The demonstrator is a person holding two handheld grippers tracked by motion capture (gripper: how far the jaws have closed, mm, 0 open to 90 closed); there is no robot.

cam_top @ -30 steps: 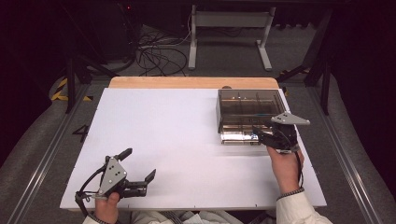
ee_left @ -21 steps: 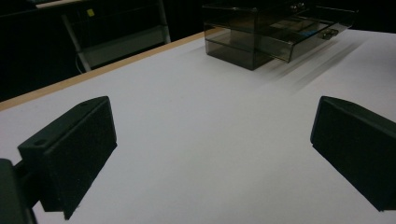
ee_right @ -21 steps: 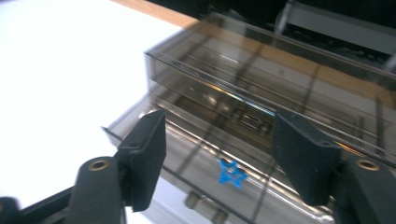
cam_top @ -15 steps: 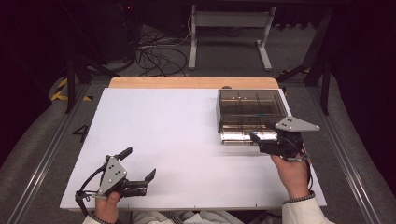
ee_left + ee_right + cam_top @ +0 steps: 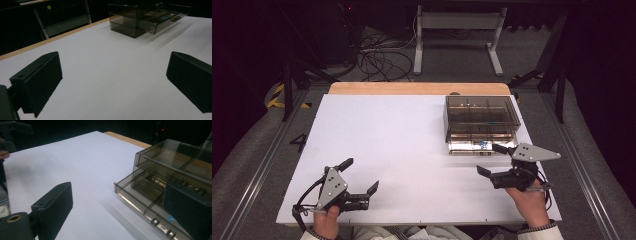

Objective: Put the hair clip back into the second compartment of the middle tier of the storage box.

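Dark room surrounded the white table (image 5: 412,150), whose bare wooden edge showed at the far side. Smoked-plastic drawer box (image 5: 481,117) stood at the table's far right. Its bottom drawer (image 5: 479,146) stood pulled out toward the person, small items visible inside, one with a blue mark; their identity could not be told. Judgement: the drawer-opening step looked done; whatever was to be fetched from or placed in the drawer remained, and nothing had been picked up.

Right claw (image 5: 493,161) hung just in front of the open drawer, jaws wide apart, holding nothing; whether it touched the drawer front could not be told. Left claw (image 5: 361,176) rested at the near left, well apart from the box, jaws wide, empty.
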